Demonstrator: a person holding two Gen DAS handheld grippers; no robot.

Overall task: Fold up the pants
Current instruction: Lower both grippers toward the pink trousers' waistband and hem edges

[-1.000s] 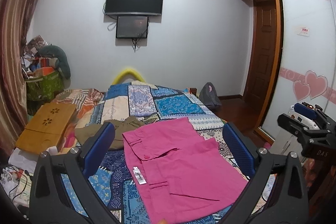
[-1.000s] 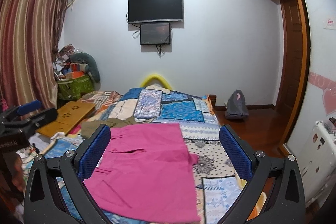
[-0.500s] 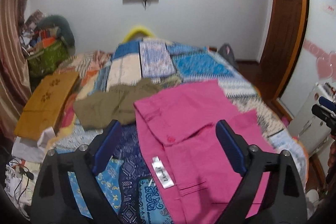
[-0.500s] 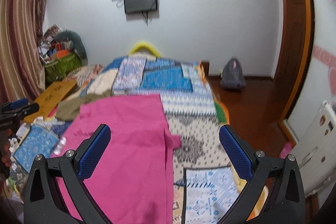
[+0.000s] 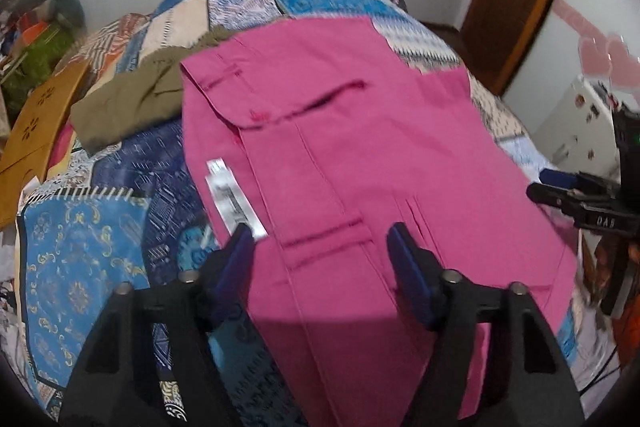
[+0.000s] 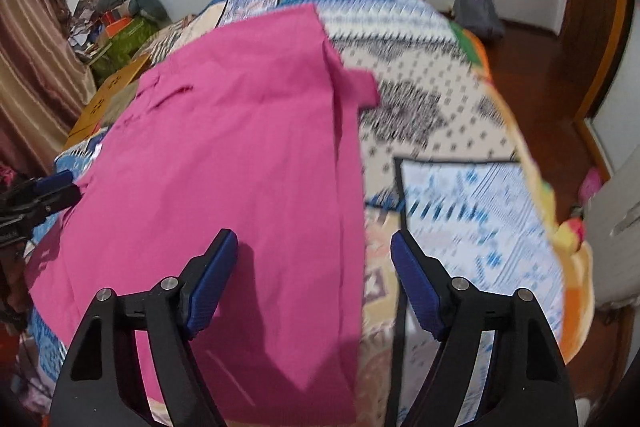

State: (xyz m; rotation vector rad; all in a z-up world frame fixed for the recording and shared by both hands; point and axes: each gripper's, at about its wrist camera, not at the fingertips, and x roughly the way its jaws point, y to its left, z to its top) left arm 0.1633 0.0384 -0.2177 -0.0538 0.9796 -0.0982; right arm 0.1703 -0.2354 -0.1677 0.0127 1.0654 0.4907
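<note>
Pink pants [image 5: 360, 147] lie flat on the patchwork bedspread [image 5: 84, 259], waistband to the left with a white tag [image 5: 230, 193]. My left gripper [image 5: 320, 241] is open just above the waistband near the tag. In the right wrist view the pink pants [image 6: 224, 163] spread across the bed, and my right gripper [image 6: 314, 247] is open above their right edge. Each gripper shows at the other view's edge: the right gripper [image 5: 576, 195] and the left gripper [image 6: 36, 195].
Olive-brown clothing [image 5: 128, 99] lies left of the pants. A wooden lap table [image 5: 36, 123] and clutter stand at the far left. A dark bag [image 6: 476, 11] sits on the wooden floor to the right. A white cabinet [image 5: 576, 123] stands right of the bed.
Both grippers have tilted down and moved close to the pink pants. The wall and television have left both views. Both grippers stay open.
</note>
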